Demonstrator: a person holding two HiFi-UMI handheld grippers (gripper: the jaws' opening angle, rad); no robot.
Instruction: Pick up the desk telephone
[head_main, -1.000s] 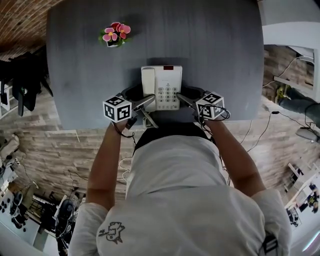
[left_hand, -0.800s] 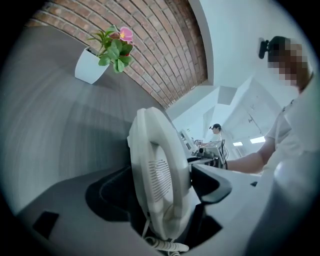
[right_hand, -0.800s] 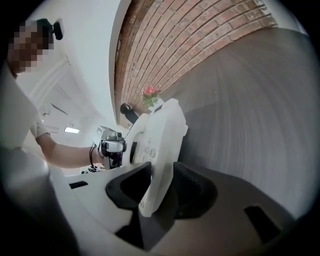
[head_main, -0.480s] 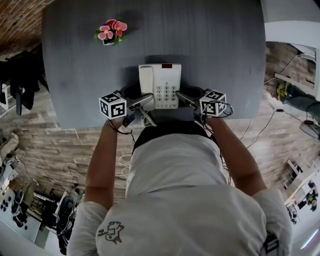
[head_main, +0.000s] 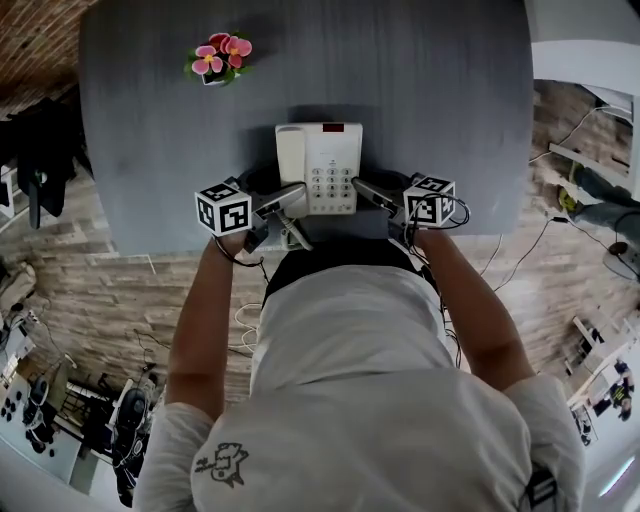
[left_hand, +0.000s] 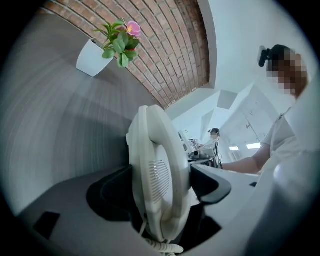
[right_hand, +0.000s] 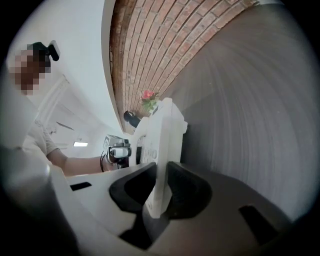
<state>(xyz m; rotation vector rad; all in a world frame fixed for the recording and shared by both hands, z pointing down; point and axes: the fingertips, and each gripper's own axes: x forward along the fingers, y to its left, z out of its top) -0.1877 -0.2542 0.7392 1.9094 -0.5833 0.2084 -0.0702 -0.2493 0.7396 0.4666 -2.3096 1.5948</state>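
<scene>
The right gripper (right_hand: 159, 190) has just been closing its fingers, and their dark pads now pinch the right edge of the desk telephone (head_main: 320, 168). The left gripper (left_hand: 162, 187) has kept its place on the opposite side, with its fingers clamped across the handset side of the telephone. The telephone lies on the grey surface (head_main: 450, 110) near its front edge, between the two grippers. A small potted pink flower (head_main: 218, 60) stands well apart, at the far left.
</scene>
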